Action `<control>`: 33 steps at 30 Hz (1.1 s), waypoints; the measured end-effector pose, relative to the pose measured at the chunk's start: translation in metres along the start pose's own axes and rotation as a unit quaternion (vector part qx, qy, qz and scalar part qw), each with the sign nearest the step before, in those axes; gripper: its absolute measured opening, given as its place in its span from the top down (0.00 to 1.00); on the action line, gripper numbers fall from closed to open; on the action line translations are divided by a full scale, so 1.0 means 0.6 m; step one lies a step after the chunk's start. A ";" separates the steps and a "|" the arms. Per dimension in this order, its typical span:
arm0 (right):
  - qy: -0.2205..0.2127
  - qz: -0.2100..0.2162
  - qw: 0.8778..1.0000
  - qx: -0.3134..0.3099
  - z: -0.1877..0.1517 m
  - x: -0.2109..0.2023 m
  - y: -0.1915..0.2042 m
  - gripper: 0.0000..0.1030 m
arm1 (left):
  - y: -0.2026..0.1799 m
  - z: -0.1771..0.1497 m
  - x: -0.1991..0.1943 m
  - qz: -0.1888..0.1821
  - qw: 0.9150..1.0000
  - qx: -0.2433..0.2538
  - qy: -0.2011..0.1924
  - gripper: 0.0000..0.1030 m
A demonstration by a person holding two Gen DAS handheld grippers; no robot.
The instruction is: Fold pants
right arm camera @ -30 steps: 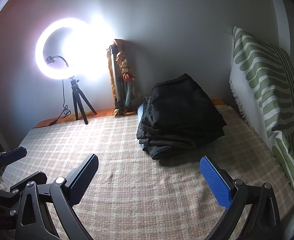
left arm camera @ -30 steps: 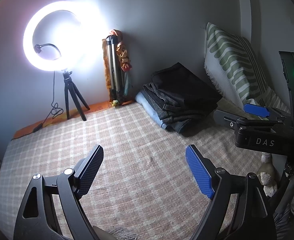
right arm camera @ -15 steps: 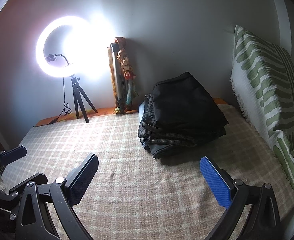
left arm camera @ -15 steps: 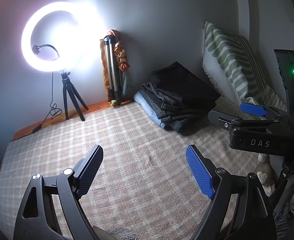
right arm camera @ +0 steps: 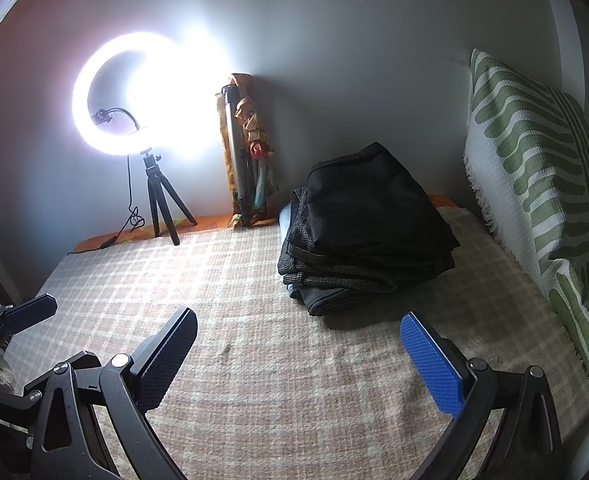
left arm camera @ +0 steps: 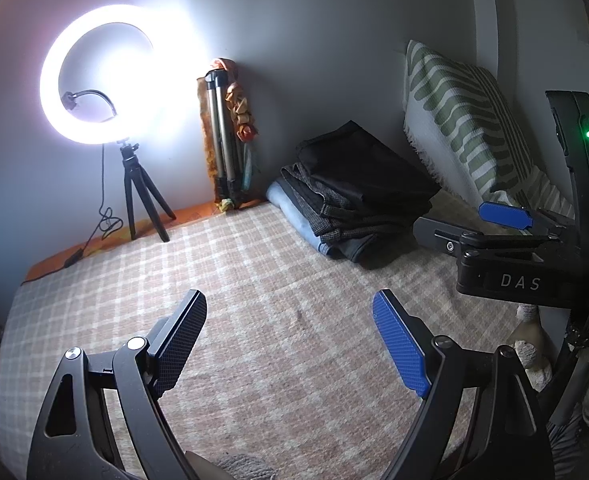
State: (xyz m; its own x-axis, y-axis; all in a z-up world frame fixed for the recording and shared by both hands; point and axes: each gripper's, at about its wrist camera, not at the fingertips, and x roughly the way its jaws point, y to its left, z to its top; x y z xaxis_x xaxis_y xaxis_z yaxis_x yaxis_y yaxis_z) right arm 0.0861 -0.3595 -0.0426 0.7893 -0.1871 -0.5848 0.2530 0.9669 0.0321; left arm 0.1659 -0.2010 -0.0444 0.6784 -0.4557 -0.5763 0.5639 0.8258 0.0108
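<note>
— Where are the pants?

— There's a stack of folded pants (right arm camera: pixel 364 236) at the far side of the checked blanket (right arm camera: pixel 274 360), close to the wall. The black pair lies on top, a dark speckled pair under it, a grey one beneath, and a light blue one shows at the bottom along the stack's left side in the left wrist view (left arm camera: pixel 294 216).

— Is either gripper holding any of them?

— No. The left gripper (left arm camera: pixel 294 340) has its fingers spread wide with only blanket between them, well short of the stack. The right gripper (right arm camera: pixel 300 356) is spread wide too, also holding nothing. In the left wrist view the right gripper (left arm camera: pixel 506 232) sits just to the right of the stack.

— What's around it?

— A green-and-white striped pillow (right arm camera: pixel 542 184) leans up at the right of the stack. A folded tripod (right arm camera: pixel 240 160) wrapped with coloured cloth stands against the wall to the left of the stack. Further left a lit ring light (right arm camera: pixel 114 96) stands on a small black tripod (right arm camera: pixel 162 204), its cable trailing down onto an orange sheet (right arm camera: pixel 198 224) at the blanket's far edge.
</note>
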 end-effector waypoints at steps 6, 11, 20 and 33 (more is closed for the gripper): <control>0.001 0.000 1.000 0.001 0.000 0.000 0.001 0.00 | 0.000 0.000 0.000 -0.003 1.000 0.001 0.001 0.17; 0.003 -0.001 1.000 0.000 -0.001 0.001 0.003 0.00 | 0.004 -0.002 0.000 -0.007 1.000 -0.001 0.003 0.17; 0.003 -0.001 1.000 0.000 0.000 0.001 0.004 0.00 | 0.007 -0.003 -0.001 -0.009 1.000 0.003 0.003 0.17; 0.003 -0.001 1.000 0.000 0.000 0.002 0.005 0.00 | 0.010 -0.006 -0.004 -0.014 1.000 0.007 -0.010 0.17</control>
State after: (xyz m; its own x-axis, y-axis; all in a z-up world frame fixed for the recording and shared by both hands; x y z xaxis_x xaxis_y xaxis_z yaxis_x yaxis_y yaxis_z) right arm 0.0877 -0.3571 -0.0432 0.7852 -0.1876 -0.5901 0.2549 0.9665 0.0319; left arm 0.1661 -0.1938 -0.0459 0.6717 -0.4843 -0.5605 0.5887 0.8083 0.0070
